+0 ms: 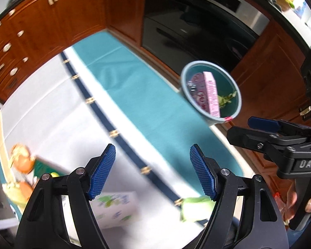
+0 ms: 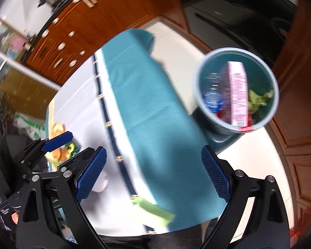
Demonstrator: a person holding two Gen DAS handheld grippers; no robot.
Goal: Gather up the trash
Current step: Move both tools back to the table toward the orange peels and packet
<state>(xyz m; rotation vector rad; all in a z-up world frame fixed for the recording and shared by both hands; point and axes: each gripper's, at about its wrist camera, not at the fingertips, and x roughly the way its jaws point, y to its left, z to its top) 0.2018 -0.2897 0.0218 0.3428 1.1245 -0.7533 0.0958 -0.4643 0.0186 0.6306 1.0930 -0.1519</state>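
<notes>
Blue ribbed pads on the left gripper (image 1: 152, 171) stand well spread with nothing between them, hanging above a table draped in a white cloth (image 1: 51, 108) with a navy stripe (image 1: 105, 120) and a teal cloth (image 1: 134, 83) beyond it. Just below its fingers lie a white carton with green print (image 1: 116, 209) and a pale green wrapper (image 1: 193, 207) at the table's near edge. Further left, near the cloth's border, sit orange peelings (image 1: 23, 158), blurred.

The right gripper (image 2: 153, 174) is equally wide apart and empty, poised over the same stripe and the teal cloth. A green wrapper (image 2: 153, 210) lies below it, and a small white round thing (image 2: 100, 183) shows just behind its left pad; I cannot tell what it is. Each gripper appears at the edge of the other's view, and a hand (image 1: 310, 203) grips the right one's handle.

Off the table's far side, on the pale floor, stands a grey-blue waste bin (image 2: 274, 87). Inside it a pink box (image 2: 238, 95) stands on end, with a clear plastic bottle (image 2: 212, 95) on one side and crumpled green scraps (image 2: 258, 100) on the other. Wooden cabinets (image 1: 41, 20) with pale knobs and a dark oven front (image 1: 197, 25) line the walls beyond.
</notes>
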